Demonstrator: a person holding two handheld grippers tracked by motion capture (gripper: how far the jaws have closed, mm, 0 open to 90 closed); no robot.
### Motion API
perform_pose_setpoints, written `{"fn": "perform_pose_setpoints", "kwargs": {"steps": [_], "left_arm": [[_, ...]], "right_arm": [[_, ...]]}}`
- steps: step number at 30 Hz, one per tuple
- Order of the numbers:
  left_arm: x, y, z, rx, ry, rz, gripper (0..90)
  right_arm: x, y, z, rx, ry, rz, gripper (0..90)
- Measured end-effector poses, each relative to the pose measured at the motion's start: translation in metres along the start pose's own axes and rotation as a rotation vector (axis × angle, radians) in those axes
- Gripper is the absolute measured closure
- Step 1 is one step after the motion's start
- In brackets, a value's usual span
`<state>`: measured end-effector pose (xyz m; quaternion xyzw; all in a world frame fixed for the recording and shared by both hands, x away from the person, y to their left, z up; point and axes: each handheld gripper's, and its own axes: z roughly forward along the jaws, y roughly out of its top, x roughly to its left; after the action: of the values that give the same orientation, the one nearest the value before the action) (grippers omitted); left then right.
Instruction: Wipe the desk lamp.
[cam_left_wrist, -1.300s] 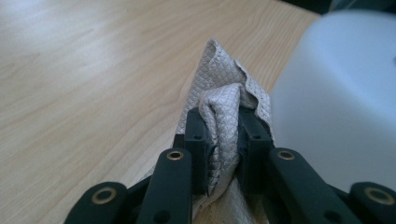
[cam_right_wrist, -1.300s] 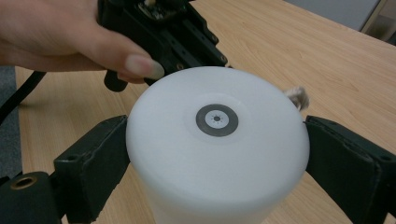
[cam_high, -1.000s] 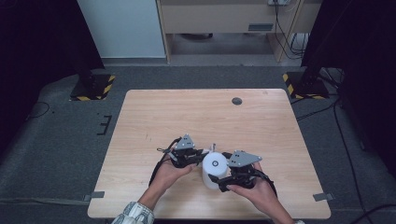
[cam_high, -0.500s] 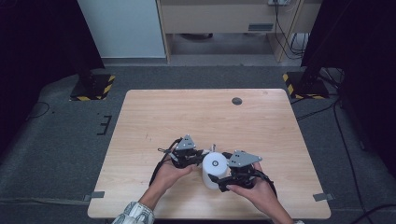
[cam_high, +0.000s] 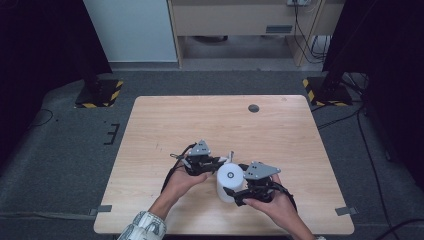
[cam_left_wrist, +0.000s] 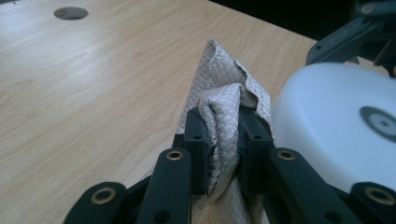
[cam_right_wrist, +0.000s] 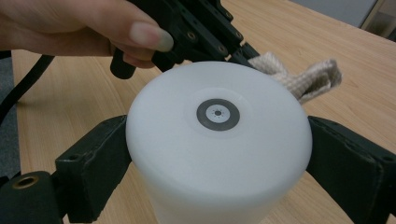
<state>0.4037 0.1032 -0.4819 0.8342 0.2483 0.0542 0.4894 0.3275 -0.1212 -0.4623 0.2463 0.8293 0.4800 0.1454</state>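
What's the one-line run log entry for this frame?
left claw: shut on quilted cloth | right claw: shut on white cylinder | cylinder upright on table | cloth beside cylinder

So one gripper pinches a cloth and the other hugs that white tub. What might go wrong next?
Two risks, I think. The right gripper grips the smooth white cylinder by its curved sides, so it could slip or twist out if pushed. The left gripper pinches only a bunched fold of the cloth, which might pull free while rubbing against the cylinder.
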Motion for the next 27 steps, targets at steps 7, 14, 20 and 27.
{"fn": "perform_pose_setpoints", "kwargs": {"steps": [7,14,20,27], "left_arm": [[0.003,-0.012,0.012,0.071,-0.009,-0.002,76.4],[0.003,-0.008,0.010,0.047,-0.021,-0.015,76.4],[0.003,-0.002,0.007,0.019,-0.030,-0.012,76.4],[0.004,-0.010,0.017,0.079,-0.026,-0.007,76.4]], "right_arm": [[0.000,0.000,0.000,0.006,0.002,-0.010,9.4],[0.000,0.001,0.000,0.011,-0.001,-0.014,9.3],[0.000,0.001,0.000,0.010,-0.002,-0.014,9.3],[0.000,0.001,0.000,0.013,-0.002,-0.016,9.3]]}}
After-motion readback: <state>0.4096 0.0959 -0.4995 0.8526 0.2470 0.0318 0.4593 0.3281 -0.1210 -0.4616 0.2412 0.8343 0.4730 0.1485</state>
